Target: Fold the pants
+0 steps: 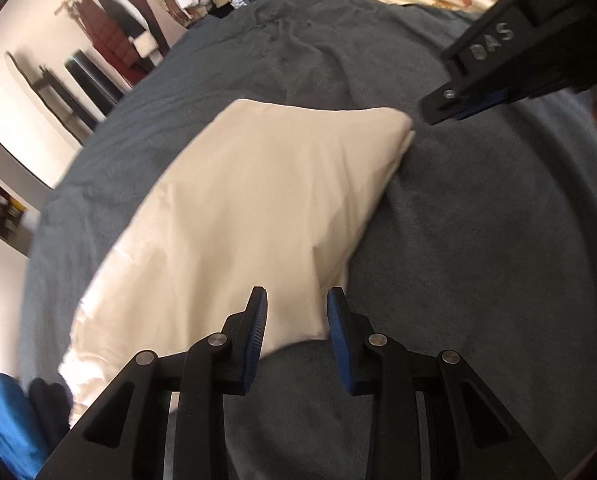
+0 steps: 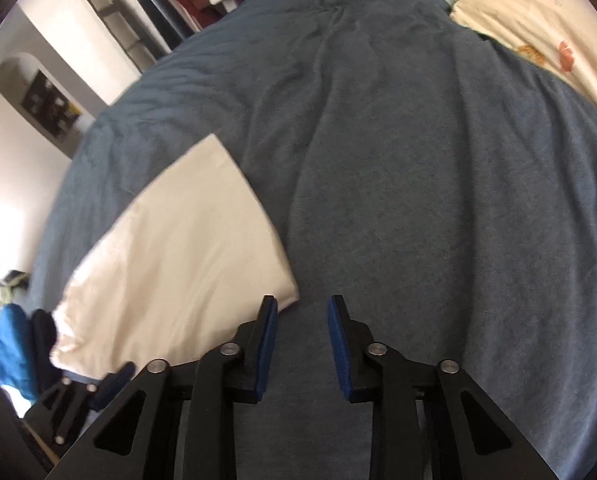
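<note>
Folded cream pants (image 1: 234, 216) flat on bed's grey blanket (image 1: 478, 240), center-left of frame. Left gripper (image 1: 297, 340) released, empty, over near pants corner. Right gripper (image 2: 302, 344) released, over bare blanket.

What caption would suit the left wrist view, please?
Open left tongs above folded cream pants on a grey-blue blanket.
</note>
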Demonstrator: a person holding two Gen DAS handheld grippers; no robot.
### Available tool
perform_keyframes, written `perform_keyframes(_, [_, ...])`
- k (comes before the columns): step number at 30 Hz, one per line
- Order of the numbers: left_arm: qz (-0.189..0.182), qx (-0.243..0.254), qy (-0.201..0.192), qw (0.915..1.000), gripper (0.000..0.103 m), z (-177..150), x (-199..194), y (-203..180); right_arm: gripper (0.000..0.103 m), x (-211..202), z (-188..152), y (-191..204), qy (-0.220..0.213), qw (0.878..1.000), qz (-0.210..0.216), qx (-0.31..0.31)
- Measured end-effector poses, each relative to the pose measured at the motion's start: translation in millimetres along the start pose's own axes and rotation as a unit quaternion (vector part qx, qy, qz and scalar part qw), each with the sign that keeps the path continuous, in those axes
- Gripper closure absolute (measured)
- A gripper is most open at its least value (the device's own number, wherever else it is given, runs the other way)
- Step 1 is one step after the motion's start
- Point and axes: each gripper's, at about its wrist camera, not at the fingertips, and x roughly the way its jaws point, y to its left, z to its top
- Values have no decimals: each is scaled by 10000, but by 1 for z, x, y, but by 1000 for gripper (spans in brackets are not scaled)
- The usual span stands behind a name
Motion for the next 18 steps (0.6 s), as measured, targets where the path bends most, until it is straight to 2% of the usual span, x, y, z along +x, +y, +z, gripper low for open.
perform_keyframes(3, [14,69,48,10000,71,2,8,0,78,0,-3,3,11,9994,-239,-234])
perform_keyframes(7, [109,177,91,9997,71,4,15,1,78,9,-5,7,241,9989,-125,-390])
perform_keyframes(13, [2,-492,197,9986,68,15,16,35,78,16,-1,13,327,9977,-33,-585])
perform_keyframes(18, [19,-489,257,9985,68,17,21,43,78,26,6,11,359,9985,110,-409])
